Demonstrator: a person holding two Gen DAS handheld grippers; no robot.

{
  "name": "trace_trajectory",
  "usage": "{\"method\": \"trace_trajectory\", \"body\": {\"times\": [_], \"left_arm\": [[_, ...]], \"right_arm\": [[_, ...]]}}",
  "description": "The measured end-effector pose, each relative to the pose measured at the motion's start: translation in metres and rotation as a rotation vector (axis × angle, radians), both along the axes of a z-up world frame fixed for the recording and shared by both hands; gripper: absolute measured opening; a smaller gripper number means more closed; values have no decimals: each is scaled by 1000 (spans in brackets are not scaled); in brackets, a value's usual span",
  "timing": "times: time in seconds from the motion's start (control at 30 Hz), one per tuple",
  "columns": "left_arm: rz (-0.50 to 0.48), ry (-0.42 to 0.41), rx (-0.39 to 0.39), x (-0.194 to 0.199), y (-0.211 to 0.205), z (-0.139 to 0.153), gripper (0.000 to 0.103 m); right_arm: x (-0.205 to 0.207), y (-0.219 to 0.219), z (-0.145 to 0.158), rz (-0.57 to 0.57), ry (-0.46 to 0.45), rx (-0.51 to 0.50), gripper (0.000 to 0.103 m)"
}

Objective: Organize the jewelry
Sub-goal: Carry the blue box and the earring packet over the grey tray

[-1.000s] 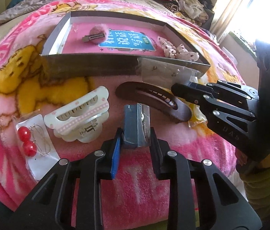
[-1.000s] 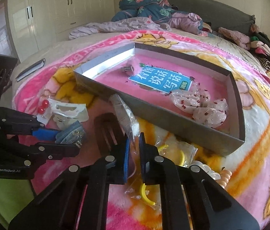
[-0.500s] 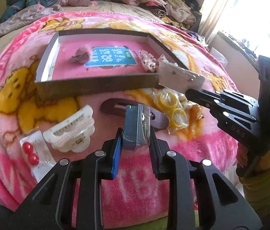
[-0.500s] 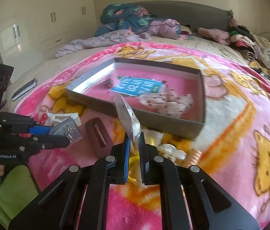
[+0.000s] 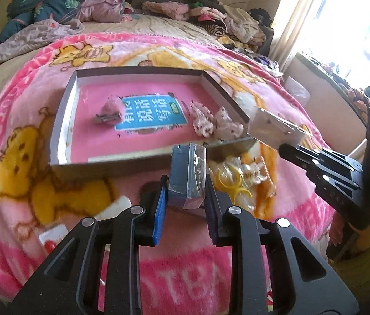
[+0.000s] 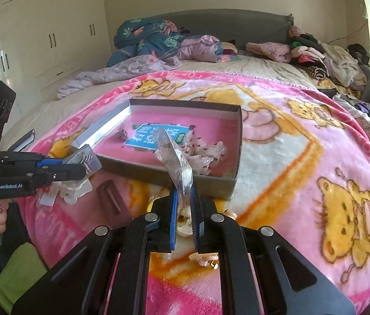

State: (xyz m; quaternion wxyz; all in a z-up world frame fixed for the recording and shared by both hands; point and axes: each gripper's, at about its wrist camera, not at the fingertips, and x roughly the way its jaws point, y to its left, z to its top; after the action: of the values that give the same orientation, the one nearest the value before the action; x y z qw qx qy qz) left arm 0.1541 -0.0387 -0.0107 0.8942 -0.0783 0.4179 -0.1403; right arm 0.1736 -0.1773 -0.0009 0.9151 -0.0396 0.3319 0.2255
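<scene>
Both packets were held lifted near the tray (image 5: 61,131), the landmark here. The left gripper (image 5: 185,199) was pinched on a blue card (image 5: 186,173) in clear wrap, upright between the fingers (image 5: 158,215), just in front of the tray's near wall. The right gripper (image 6: 183,210) was clamped on a clear bag (image 6: 174,157), its top sticking up over the tray's near wall.

Judged step: dropping both into the tray. It would be done best if each were carried past the near wall, lowered onto bare pink floor clear of the clip (image 5: 107,115) and bows (image 5: 211,123), then released low. The bag was floppy; snagging on the wall was judged possible.
</scene>
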Motion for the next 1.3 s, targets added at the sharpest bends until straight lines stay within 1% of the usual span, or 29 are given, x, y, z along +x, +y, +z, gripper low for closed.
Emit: {"method": "trace_trajectory", "body": {"times": [0.2,0.4,0.53,0.67,1.0,1.2,1.3], "left_arm": [[42,-7,-2,17,15,3,18],[93,1,-13,36,32,-1,18],[120,2,-1,44,40,-5,18],[141,-6,28,50,46,-7,18],[134,27,20,55,46,-20,18],[107,45,22,61,39,-28,18],[102,50,25,66,36,-30,18]], "right_arm": [[7,2,4,-15,-10,10,9],[15,3,8,-40,-18,18,9],[22,3,12,-56,-26,32,9],[30,5,14,-58,-32,29,9],[55,12,17,-75,-48,5,9],[69,18,9,-86,-45,-17,9],[78,19,2,-90,-29,-25,9]]}}
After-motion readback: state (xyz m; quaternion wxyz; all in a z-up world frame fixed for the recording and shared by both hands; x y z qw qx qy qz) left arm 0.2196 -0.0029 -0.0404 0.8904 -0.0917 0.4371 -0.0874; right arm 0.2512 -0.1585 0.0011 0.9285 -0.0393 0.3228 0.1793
